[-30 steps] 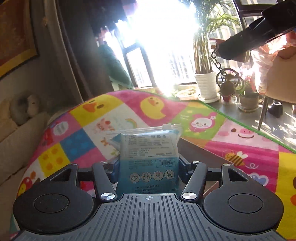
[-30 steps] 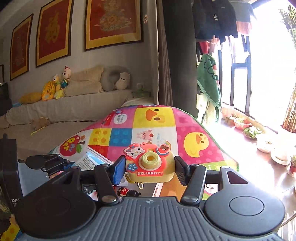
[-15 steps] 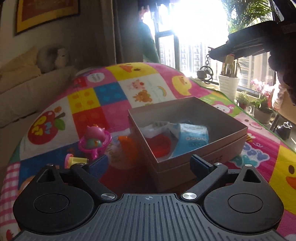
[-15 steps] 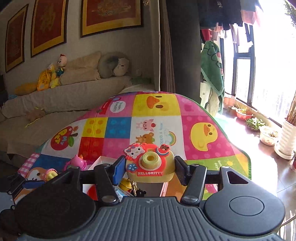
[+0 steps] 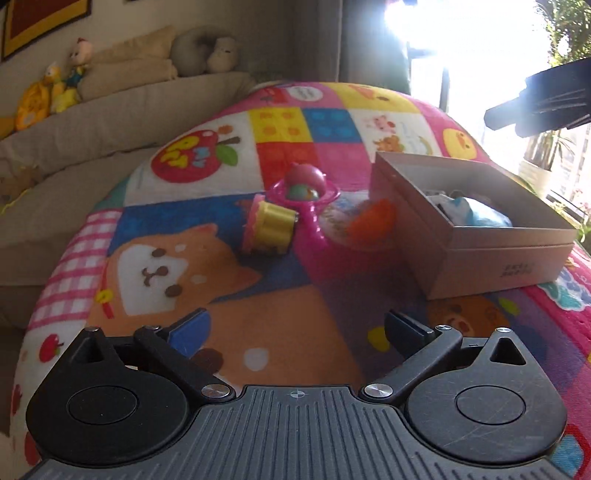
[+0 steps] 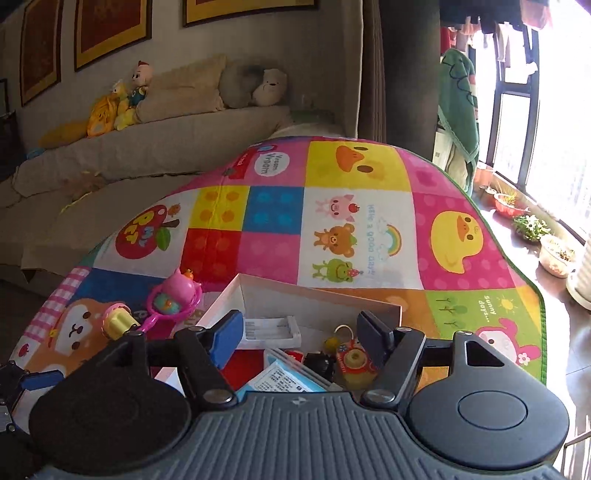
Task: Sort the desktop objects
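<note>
Both emptied: left gripper (image 5: 295, 332) just spread fully wide over bare mat (image 5: 280, 306); right gripper (image 6: 301, 334) just parted above cardboard box (image 6: 317, 295), toy camera (image 6: 352, 363) dropped inside; next, best centred squarely over yellow toy (image 5: 271, 229) before closing.

It was a home living room: a sofa (image 6: 155, 147) with stuffed toys (image 6: 118, 99), framed pictures (image 6: 110, 29), and potted plants (image 6: 532, 225) by the window.
</note>
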### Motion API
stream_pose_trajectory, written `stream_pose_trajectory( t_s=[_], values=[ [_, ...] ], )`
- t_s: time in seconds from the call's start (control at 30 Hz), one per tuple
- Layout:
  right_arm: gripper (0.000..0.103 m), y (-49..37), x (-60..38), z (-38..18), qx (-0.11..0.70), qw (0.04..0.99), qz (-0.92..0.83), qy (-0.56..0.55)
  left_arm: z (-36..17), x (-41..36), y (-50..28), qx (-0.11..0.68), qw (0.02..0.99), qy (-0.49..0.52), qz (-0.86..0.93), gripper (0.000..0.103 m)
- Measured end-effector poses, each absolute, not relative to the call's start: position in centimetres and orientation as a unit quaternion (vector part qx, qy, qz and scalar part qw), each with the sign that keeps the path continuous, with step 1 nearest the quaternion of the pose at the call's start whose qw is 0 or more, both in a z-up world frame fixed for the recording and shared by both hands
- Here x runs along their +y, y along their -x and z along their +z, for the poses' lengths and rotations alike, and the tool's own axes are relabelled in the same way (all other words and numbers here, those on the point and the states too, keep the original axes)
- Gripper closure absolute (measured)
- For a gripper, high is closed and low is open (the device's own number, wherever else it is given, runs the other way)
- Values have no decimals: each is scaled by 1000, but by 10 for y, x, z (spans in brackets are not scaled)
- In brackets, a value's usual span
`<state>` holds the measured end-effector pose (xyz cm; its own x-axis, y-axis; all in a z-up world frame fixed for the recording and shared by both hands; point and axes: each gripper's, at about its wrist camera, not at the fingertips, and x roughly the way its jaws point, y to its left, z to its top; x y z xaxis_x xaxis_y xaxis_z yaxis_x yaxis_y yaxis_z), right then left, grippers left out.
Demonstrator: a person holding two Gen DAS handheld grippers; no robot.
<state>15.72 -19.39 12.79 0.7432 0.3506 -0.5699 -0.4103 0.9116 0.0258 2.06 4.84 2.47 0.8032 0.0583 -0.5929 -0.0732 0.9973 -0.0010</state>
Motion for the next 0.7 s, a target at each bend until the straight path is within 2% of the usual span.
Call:
stream_pose_trajectory(
  t_s=[0.1,0.13,0.17,0.23,0.3,0.4,0.47,0.53,0.7],
  values=[
    [33,-165,-157,123,327,911,249,42,19,73,-17,321,943,58,67,0],
    [37,-169,-142,121,341,902,262,36,17,80,-15,321,942,75,66,0],
    [49,-174,-127,118,352,895,271,40,17,84,-12,318,942,90,63,0],
    [60,-184,-96,110,365,885,280,65,18,88,-9,307,945,102,57,0],
    [60,-202,-67,103,381,879,274,82,18,88,-9,304,945,108,50,0],
    [55,-237,-35,91,415,871,254,69,17,87,-7,298,947,114,39,0],
    [38,-262,-20,82,430,870,235,49,17,88,-5,294,948,120,35,0],
    [31,-282,-7,71,436,873,213,45,18,89,-5,292,948,126,32,0],
    [33,-314,19,46,454,866,199,63,18,92,-4,291,947,134,27,0]
  ],
)
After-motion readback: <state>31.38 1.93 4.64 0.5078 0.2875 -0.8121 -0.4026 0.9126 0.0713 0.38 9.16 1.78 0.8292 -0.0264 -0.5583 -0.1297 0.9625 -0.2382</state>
